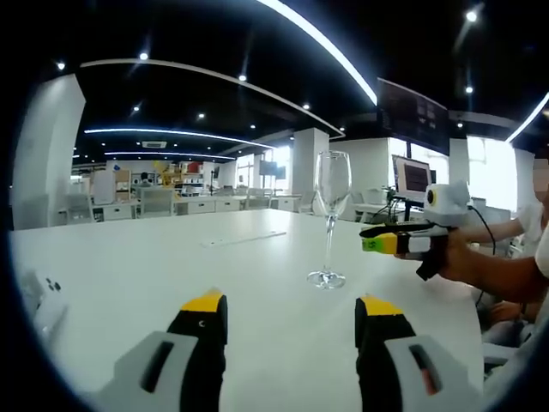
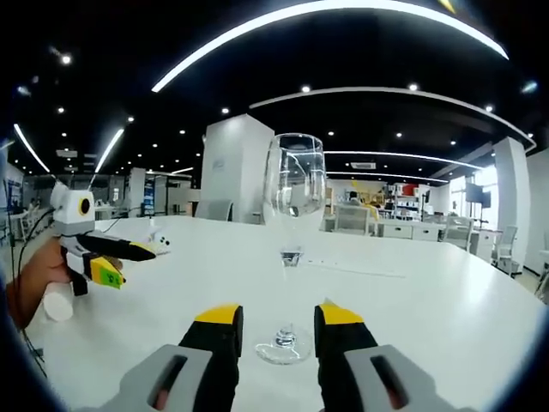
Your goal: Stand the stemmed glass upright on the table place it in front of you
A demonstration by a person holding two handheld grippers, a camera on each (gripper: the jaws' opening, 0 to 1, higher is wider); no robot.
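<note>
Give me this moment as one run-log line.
stemmed glass: upright on white table | right gripper: open, fingers either side of base, not gripping | left gripper: open, apart from glass

An open-plan office: rows of desks, monitors, strip ceiling lights.

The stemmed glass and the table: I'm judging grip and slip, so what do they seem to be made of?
The stemmed glass looks like clear, smooth glass: the room shows through its bowl, and stem and foot catch bright highlights. It could be clear plastic; the look alone leaves that open. The table has a white, smooth, faintly glossy top, probably laminate or painted board, with soft reflections of the ceiling lights.
</note>
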